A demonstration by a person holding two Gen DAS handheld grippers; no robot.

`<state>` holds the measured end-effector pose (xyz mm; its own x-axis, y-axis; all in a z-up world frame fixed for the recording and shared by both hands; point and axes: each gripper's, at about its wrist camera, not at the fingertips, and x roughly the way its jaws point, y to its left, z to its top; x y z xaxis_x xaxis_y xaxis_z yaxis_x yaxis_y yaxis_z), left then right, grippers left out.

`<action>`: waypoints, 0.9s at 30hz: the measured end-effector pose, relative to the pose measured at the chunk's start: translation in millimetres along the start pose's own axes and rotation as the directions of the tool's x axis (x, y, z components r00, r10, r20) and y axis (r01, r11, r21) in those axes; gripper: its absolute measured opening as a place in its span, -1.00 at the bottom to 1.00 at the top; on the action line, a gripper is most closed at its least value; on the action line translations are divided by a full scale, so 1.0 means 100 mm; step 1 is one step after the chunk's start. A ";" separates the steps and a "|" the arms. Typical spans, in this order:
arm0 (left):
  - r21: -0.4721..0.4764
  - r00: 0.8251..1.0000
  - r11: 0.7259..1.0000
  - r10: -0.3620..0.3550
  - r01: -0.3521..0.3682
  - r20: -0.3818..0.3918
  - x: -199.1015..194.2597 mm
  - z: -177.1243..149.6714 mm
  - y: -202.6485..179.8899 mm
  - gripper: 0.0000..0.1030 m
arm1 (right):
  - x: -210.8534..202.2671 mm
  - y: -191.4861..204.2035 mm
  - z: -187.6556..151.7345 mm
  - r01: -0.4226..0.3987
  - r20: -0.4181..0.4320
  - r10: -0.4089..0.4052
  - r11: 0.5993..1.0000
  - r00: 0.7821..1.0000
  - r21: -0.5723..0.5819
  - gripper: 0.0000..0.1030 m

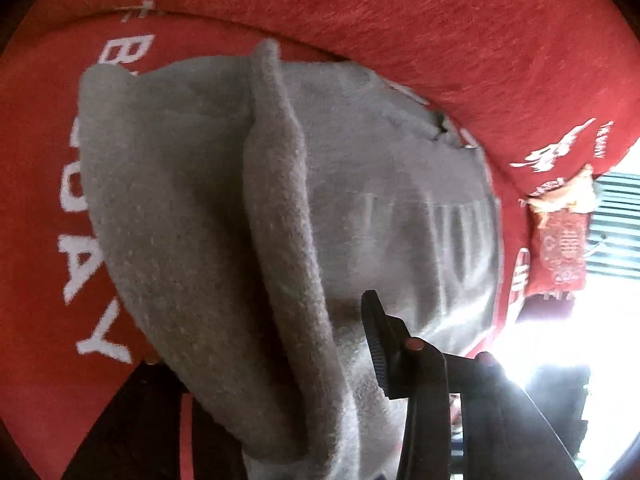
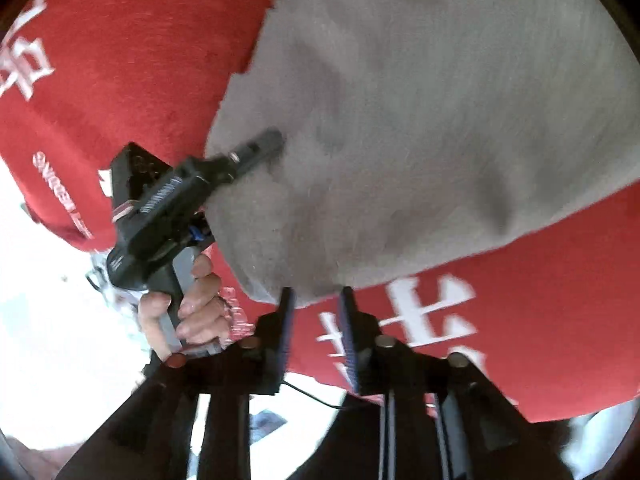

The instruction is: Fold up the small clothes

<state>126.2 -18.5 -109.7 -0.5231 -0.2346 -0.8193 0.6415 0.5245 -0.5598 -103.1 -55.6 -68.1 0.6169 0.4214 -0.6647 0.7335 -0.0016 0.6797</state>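
Observation:
A small grey knitted garment [image 1: 192, 208] lies on a red cloth [image 1: 400, 20] with white lettering. In the left wrist view a thick fold of it drapes over my left gripper [image 1: 328, 360]; one black finger [image 1: 378, 344] shows, the other is hidden under the fabric. In the right wrist view the same garment [image 2: 420, 120] fills the upper right. My right gripper [image 2: 316, 300] stands at its near edge with jaws a little apart and nothing between them. The left gripper [image 2: 260, 146] shows there too, its tip pressed into the garment's left edge.
The red cloth [image 2: 140, 60] covers the table all around the garment. A hand [image 2: 192, 304] holds the left gripper's handle. Bright window light and a red tag [image 1: 564, 248] sit at the right in the left wrist view.

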 end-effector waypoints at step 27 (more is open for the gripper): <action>0.286 0.967 0.946 0.085 -0.154 0.240 -0.35 -0.08 -2.21 -0.68 | -0.84 -0.48 0.83 0.122 0.156 -0.109 0.989 0.982 -0.080 -0.73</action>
<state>-1.7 -119.6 44.0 -0.3167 -0.3789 -0.8696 0.8478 0.2981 -0.4386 -166.4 -166.1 -70.5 0.5703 0.2728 -0.7748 0.7783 0.1224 0.6159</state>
